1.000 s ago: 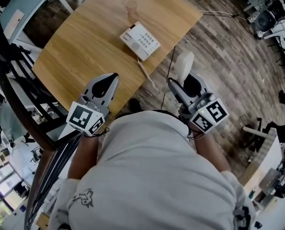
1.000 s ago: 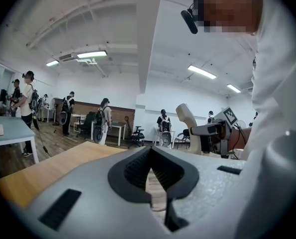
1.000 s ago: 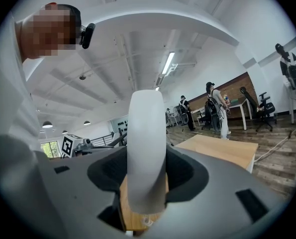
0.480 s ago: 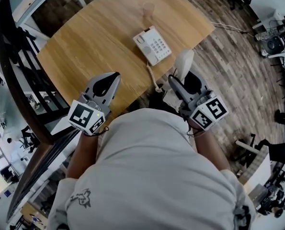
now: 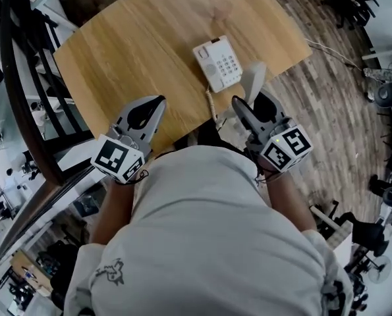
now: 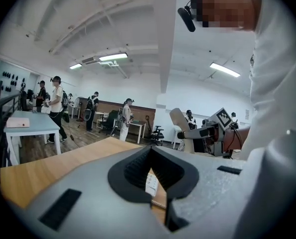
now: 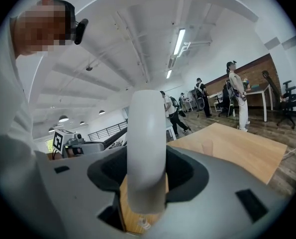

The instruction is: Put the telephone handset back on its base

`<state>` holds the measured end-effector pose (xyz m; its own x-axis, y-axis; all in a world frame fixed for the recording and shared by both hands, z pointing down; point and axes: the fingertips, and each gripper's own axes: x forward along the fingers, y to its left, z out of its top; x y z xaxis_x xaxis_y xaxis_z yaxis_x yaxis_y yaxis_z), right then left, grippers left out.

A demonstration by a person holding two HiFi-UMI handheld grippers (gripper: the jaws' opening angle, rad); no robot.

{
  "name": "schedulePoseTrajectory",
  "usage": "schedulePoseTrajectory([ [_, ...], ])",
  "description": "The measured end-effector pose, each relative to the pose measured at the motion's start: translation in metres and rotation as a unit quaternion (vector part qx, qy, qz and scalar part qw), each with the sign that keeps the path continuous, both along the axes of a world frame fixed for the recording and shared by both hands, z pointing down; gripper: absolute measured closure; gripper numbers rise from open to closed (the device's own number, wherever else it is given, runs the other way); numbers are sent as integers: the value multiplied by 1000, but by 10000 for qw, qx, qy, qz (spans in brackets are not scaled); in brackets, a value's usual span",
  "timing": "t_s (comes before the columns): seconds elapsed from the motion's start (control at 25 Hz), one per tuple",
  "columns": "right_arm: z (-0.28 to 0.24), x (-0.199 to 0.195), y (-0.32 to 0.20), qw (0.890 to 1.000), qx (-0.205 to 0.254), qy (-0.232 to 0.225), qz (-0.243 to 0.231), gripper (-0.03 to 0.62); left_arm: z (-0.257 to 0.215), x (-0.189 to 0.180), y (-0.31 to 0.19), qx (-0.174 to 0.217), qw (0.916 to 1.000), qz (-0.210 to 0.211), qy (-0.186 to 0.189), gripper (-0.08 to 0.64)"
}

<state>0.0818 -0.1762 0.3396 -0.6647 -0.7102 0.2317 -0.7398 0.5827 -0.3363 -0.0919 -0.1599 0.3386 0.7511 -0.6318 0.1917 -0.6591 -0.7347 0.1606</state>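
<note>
Left gripper (image 5: 153, 108): over the near-left part of the desk (image 5: 136, 38), well left of the phone. My jaws meet at the tips, with nothing between them.
Desk: pale wood with rounded corners. It carries the phone.
Cup (image 5: 219, 10): a pale, see-through thing beyond the phone. Probably a cup, but too faint to be sure.
Telephone base (image 5: 217, 63): white, lying flat on the right half of the desk with the keypad up. The handset is not on it. My left gripper view shows a slice of it through the hole behind the closed jaw tips.
Cord (image 5: 211, 104): coiled, running from the base's near end to the desk's near edge. I lose it there behind my body.
Handset (image 5: 253, 79): white, off the base and in the air just to its right, at the desk's near-right edge. It stands roughly upright. I can't tell from above whether it touches the base.
Right gripper (image 5: 252, 105): my jaws are set wide and clamped on the lower part of the handset, one pad on each side. The rest of the handset sticks out well past the tips. In the right gripper view it fills the middle, with the desk top behind it.
Floor (image 5: 327, 110): wood planks, right of the desk.
</note>
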Motion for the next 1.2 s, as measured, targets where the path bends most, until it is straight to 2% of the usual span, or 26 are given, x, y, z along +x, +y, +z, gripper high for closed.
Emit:
schedulePoseTrajectory([
  [0.2,25,2,-29,9994,-273,14,-227,371,13,7,-21,-175,9996,-219,-1,554],
  [0.56,88,2,-73,9952,-741,363,-519,371,51,17,-56,-567,9975,-429,-59,555],
  [0.76,131,3,-90,9904,-1090,593,-616,371,72,21,-69,-732,9961,-466,-168,554],
  [0.96,165,-2,-104,9846,-1491,617,-670,371,104,18,-81,-985,9933,-492,-343,554],
  [1.2,199,-5,-117,9770,-1808,843,-753,371,126,21,-96,-1235,9903,-584,-235,554],
])
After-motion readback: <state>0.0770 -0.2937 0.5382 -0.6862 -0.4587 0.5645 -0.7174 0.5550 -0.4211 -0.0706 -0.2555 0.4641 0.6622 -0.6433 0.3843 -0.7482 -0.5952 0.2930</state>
